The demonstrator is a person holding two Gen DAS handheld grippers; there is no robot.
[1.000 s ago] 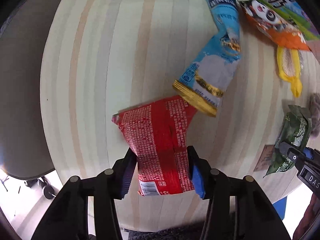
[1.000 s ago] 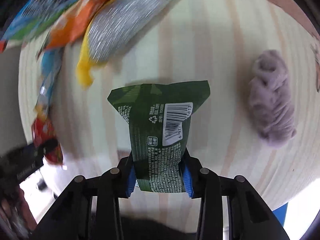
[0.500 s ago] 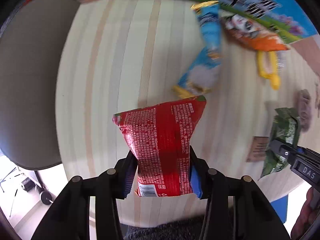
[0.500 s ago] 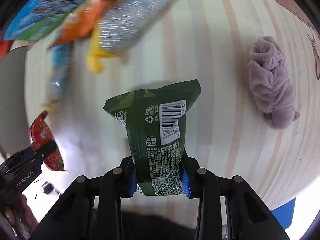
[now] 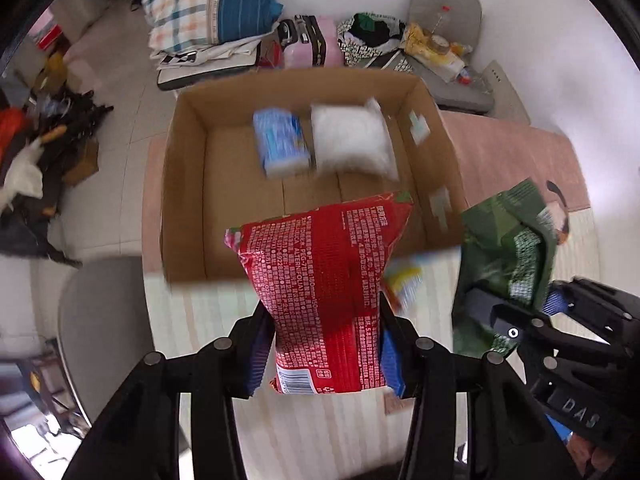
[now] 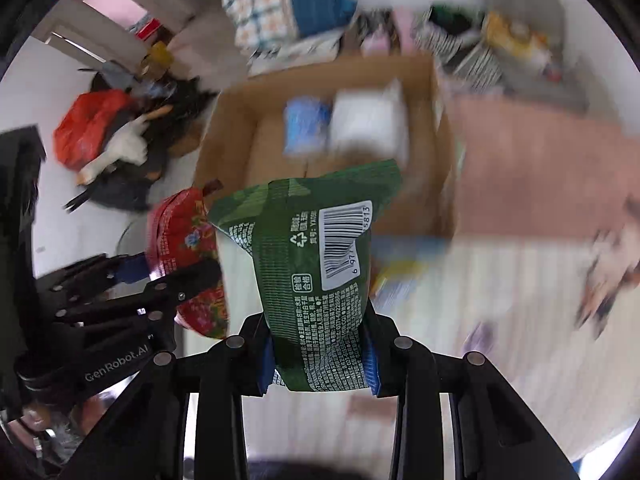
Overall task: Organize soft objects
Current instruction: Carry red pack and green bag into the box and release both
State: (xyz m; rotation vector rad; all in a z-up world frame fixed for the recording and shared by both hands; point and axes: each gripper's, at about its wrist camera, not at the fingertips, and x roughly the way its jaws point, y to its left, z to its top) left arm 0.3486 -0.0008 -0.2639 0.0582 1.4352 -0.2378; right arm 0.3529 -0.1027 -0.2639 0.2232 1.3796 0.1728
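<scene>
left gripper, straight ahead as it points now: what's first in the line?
Probably the open brown cardboard box: the red snack bag in its jaws already overlaps the box's near wall. Depth unclear through blur.

Glossy plastic film is noted on the red packet (image 5: 328,296) and green packet (image 6: 320,264); matt brown cardboard on the box (image 5: 188,184); pale striped wood on the tabletop (image 5: 320,432).

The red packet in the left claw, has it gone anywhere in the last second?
Yes. The red packet, clamped in the left gripper, has swung from over the table toward the cardboard box.
</scene>
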